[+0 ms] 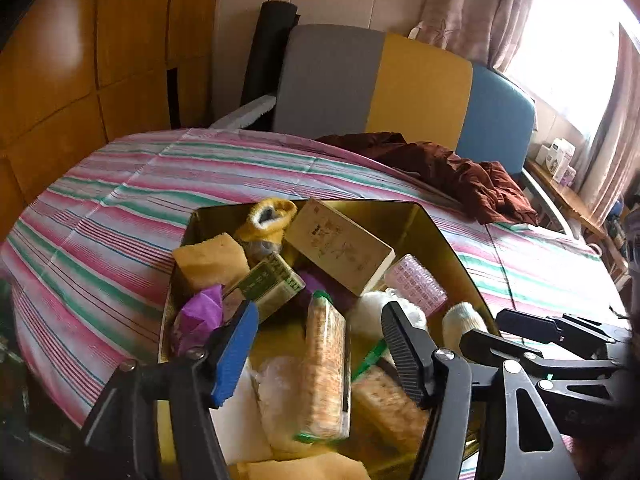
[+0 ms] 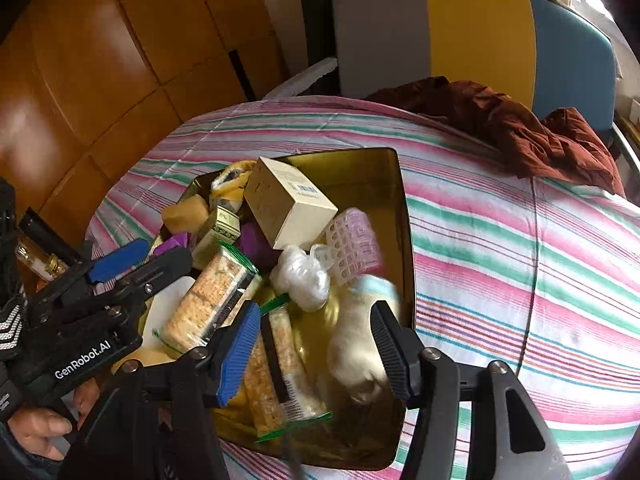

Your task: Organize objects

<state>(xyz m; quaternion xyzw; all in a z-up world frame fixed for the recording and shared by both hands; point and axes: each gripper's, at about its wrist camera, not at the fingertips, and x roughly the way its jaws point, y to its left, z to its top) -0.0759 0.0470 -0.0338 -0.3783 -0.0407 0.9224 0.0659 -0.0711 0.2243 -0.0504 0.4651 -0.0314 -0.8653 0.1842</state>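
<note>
A gold tin (image 1: 434,236) on the striped bedspread holds several jumbled items: a cream carton (image 1: 340,246), a pink hair roller (image 1: 416,286), a yellow sock (image 1: 270,216), a sponge (image 1: 210,260) and cracker packs. My left gripper (image 1: 320,316) hovers over the tin, open, with an upright cracker pack (image 1: 324,372) loose between its pads. My right gripper (image 2: 316,316) is open over the tin's (image 2: 384,176) near end, above another cracker pack (image 2: 280,364). A blurred white sock (image 2: 352,344) lies by its right finger. Neither gripper grips anything.
The striped bedspread (image 2: 520,260) stretches right of and behind the tin. A crumpled brown garment (image 2: 520,128) lies near the grey, yellow and blue headboard (image 2: 476,36). Wooden wardrobe doors (image 1: 60,80) stand at left. A hand (image 2: 36,424) holds the left gripper.
</note>
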